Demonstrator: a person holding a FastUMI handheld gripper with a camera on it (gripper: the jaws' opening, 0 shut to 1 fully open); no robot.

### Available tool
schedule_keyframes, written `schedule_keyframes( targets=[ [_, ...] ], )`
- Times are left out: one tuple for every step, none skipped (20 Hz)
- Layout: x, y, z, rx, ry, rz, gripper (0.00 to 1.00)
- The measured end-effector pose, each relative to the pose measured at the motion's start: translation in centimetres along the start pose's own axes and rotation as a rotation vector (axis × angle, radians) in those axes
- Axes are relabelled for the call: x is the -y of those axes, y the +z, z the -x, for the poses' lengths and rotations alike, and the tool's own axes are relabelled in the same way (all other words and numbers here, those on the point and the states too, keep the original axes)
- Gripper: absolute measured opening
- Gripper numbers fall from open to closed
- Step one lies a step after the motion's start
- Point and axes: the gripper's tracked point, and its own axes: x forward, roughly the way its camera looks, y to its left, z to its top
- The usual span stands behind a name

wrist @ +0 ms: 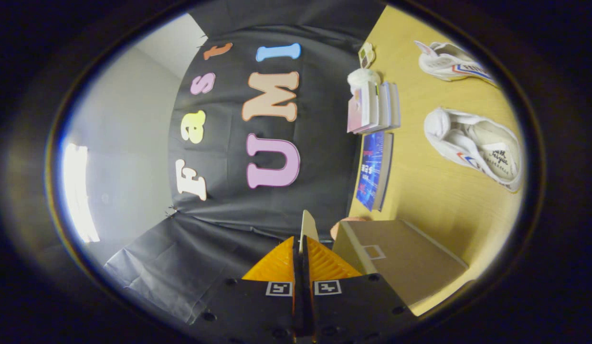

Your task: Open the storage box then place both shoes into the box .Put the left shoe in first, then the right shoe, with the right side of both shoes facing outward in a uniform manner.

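The view is rolled on its side, so the yellow tabletop (434, 200) stands upright beside the fingers. My gripper (301, 242) is shut on a thin pale flap (307, 224), the edge of the storage box's lid, which sticks out just past the fingertips. The grey-brown box (406, 258) lies right beside the fingers, a small square frame on its face. Two white shoes with red and blue stripes rest on the table beyond the box: the nearer one (477, 148) shows its open top, and the farther one (451, 61) lies past it.
A blue book (375, 169) lies against the black cloth wall just beyond the box. Farther on stand several upright books (372, 107), a white round object (363, 76) and a small card (366, 55). A small pinkish shape (346, 223) shows behind the box's corner.
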Motion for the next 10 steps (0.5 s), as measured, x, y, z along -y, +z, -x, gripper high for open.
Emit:
schedule_keyframes(
  targets=[
    [-0.9,-0.3,-0.1,0.003,0.009,0.005,0.02],
    [-1.8,-0.9,-0.1,0.0,0.018,0.015,0.03],
    [-2.8,-1.7,-0.1,-0.004,0.028,0.024,0.03],
    [-3.9,-2.6,-0.1,-0.012,0.038,0.025,0.03],
    [-5.1,-3.7,-0.2,-0.019,0.048,0.025,0.04],
    [-6.2,-4.7,-0.4,-0.026,0.056,0.027,0.04],
    [-7.3,-6.1,-0.4,-0.033,0.064,0.034,0.04],
    [-8.2,-7.4,-0.5,-0.04,0.069,0.049,0.04],
    [-8.9,-9.2,-0.5,-0.051,0.069,0.064,0.04],
    [-9.6,-10.8,-0.4,-0.059,0.074,0.073,0.04]
  ],
)
